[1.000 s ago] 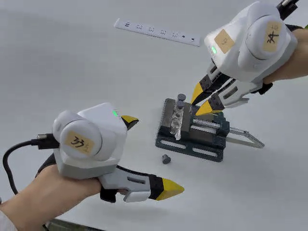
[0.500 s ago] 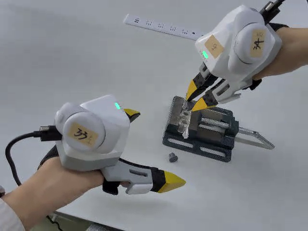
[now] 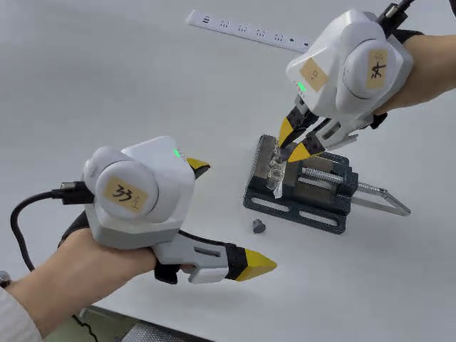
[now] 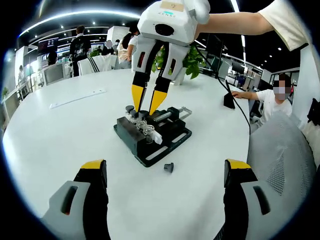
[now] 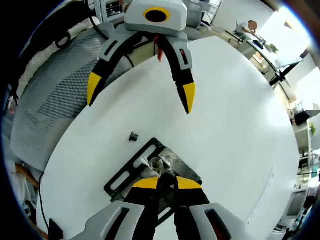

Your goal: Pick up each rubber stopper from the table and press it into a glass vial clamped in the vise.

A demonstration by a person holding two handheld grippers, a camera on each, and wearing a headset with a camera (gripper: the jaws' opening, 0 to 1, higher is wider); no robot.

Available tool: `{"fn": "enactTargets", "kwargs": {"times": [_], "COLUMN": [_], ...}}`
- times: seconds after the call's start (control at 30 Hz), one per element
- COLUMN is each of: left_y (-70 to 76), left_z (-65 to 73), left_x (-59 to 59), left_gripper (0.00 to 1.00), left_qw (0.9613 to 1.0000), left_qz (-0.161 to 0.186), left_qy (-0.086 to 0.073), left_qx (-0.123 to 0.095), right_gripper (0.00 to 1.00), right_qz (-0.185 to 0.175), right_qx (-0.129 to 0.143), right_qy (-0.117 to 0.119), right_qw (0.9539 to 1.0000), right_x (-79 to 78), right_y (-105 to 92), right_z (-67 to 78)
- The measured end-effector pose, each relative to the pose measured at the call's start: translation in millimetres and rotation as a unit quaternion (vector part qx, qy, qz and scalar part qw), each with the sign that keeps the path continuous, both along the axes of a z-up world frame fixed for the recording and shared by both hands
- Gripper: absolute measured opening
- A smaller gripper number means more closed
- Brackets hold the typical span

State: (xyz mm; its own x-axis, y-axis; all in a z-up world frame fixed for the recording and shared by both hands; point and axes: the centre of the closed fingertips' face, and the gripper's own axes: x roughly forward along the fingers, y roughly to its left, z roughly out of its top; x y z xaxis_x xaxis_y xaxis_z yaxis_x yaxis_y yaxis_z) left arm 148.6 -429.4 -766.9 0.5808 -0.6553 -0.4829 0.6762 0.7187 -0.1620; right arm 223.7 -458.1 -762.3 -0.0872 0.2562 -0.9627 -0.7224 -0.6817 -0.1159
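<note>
A black vise (image 3: 313, 201) clamps a row of small glass vials (image 3: 274, 173); two of the vials (image 4: 136, 116) carry dark stoppers. My right gripper (image 3: 292, 143) hangs over the row, tips down. Its jaws are nearly together, with a dark rubber stopper (image 5: 166, 176) between them just above an open vial (image 5: 155, 164). A loose grey stopper (image 3: 258, 226) lies on the table in front of the vise, and this loose stopper (image 4: 169, 167) sits between my left jaws in the left gripper view. My left gripper (image 3: 224, 217) is open and holds nothing, low and left of the vise.
A white power strip (image 3: 249, 30) lies at the far side of the white table (image 3: 107, 85). The vise's handle bar (image 3: 385, 200) sticks out to the right. A cable (image 3: 28, 214) trails from my left gripper. Chairs and people are beyond the table.
The right gripper has shifted a little left, from over the vise jaw onto the vial row. The head camera moved. The left gripper stays open, in about the same place.
</note>
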Motion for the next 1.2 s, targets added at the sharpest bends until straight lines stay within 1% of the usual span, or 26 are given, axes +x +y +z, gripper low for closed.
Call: {"fn": "enactTargets", "kwargs": {"times": [0.27, 0.33, 0.43, 0.73, 1.2], "left_y": [0.6, 0.3, 1.5, 1.0, 3.0], "left_z": [-2.4, -1.9, -3.0, -3.2, -3.8], "left_x": [0.6, 0.9, 1.5, 1.6, 1.3], "left_gripper": [0.97, 0.97, 0.97, 0.97, 0.96], "left_qw": [1.0, 1.0, 1.0, 1.0, 0.9999], "left_qz": [0.001, 0.002, 0.002, 0.003, 0.006], "left_qy": [0.002, 0.002, 0.004, 0.006, 0.006], "left_qx": [0.0, -0.001, -0.001, -0.003, -0.007], "right_gripper": [0.05, 0.05, 0.05, 0.05, 0.05], "right_qz": [0.005, 0.009, 0.005, 0.009, 0.004], "right_qx": [-0.003, -0.006, -0.006, -0.01, -0.011], "right_qy": [0.0, -0.005, 0.0, -0.001, 0.001], "right_qw": [1.0, 0.9999, 1.0, 0.9999, 0.9999], "right_x": [-2.0, -0.8, -0.8, 2.0, 3.2], "right_y": [-0.1, -0.5, -0.5, 0.5, 4.2], "right_z": [-1.8, -3.0, -3.5, -3.9, -5.9]}}
